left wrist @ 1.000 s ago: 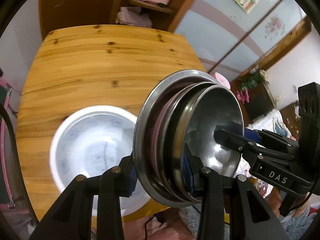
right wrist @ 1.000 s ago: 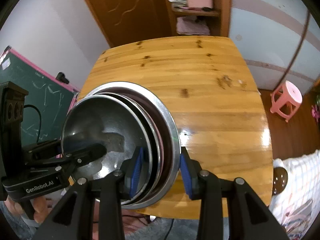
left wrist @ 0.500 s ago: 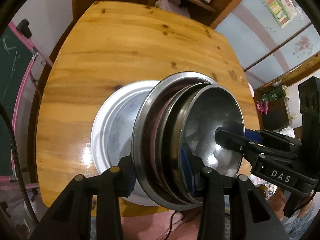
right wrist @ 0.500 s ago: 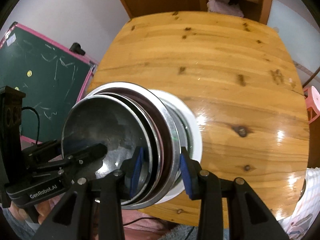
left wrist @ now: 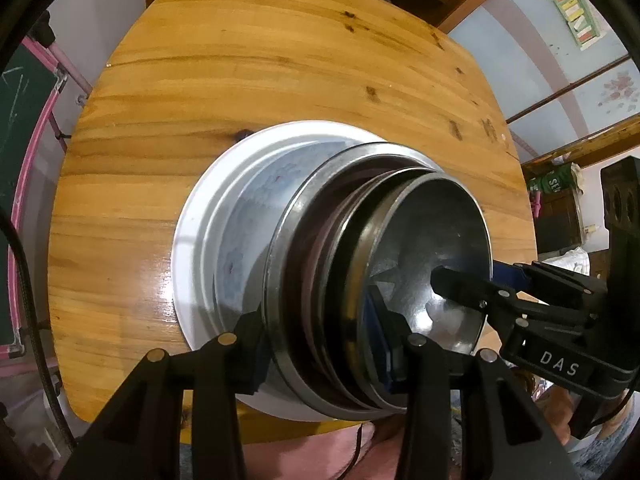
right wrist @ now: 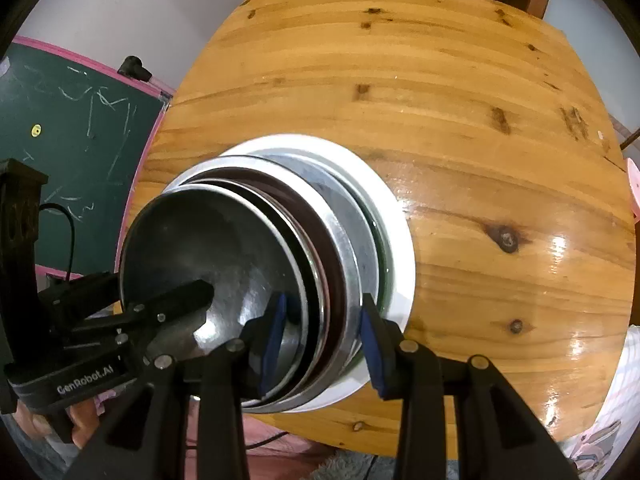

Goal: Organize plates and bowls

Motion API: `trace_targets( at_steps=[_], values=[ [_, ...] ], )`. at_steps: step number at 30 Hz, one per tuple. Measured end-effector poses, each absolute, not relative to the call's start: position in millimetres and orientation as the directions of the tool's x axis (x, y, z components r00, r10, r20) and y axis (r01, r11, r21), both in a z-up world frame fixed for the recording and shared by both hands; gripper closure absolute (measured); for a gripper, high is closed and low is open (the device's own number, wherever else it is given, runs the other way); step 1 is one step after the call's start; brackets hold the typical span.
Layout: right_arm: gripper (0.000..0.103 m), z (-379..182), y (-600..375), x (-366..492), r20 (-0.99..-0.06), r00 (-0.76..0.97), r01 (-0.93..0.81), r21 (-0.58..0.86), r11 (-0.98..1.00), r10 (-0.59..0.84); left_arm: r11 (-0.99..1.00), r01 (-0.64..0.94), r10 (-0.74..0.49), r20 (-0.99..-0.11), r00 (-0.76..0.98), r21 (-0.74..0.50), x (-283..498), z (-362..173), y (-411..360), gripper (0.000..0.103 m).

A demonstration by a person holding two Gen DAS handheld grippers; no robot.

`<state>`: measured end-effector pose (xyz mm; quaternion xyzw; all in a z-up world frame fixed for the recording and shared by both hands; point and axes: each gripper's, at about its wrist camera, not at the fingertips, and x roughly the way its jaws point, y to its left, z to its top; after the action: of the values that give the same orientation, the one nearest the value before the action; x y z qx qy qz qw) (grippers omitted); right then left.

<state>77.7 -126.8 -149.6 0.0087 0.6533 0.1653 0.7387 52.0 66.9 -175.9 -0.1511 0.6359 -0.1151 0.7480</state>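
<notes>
A stack of nested steel bowls and plates [left wrist: 420, 248], with a dark reddish one between them, hangs tilted over a white dish [left wrist: 200, 240] on the wooden table [left wrist: 240, 60]. My left gripper [left wrist: 320, 344] is shut on the stack's near rim, one pad outside and one inside. My right gripper [right wrist: 322, 320] is shut on the opposite rim of the same stack [right wrist: 200, 240]. The bottom of the stack sits low inside the white dish [right wrist: 400, 232]; I cannot tell whether they touch. Each view also shows a black finger [left wrist: 460, 284] [right wrist: 188, 296] of the other gripper inside the top bowl.
A green chalkboard with a pink frame [right wrist: 72, 120] stands left of the table [right wrist: 400, 80]. A wooden door and shelf are behind the far edge. A pink stool [right wrist: 634, 184] shows at the right. The dish lies near the table's front edge, by the person's lap.
Both grippers have come down and forward with the stack. The white dish, earlier left of and below the stack, is now directly under it and much closer.
</notes>
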Motion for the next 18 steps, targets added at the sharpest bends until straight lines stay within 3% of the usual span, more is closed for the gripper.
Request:
trace_targets(
  at_steps=[18],
  values=[
    [0.066,-144.4,-121.0,74.7,-0.968,0.147,-0.274,0.159,0.949,0.205,0.948,0.001,-0.312,-0.928,0.202,-0.318,58.8,-172.7,63.5,0.061]
  ],
)
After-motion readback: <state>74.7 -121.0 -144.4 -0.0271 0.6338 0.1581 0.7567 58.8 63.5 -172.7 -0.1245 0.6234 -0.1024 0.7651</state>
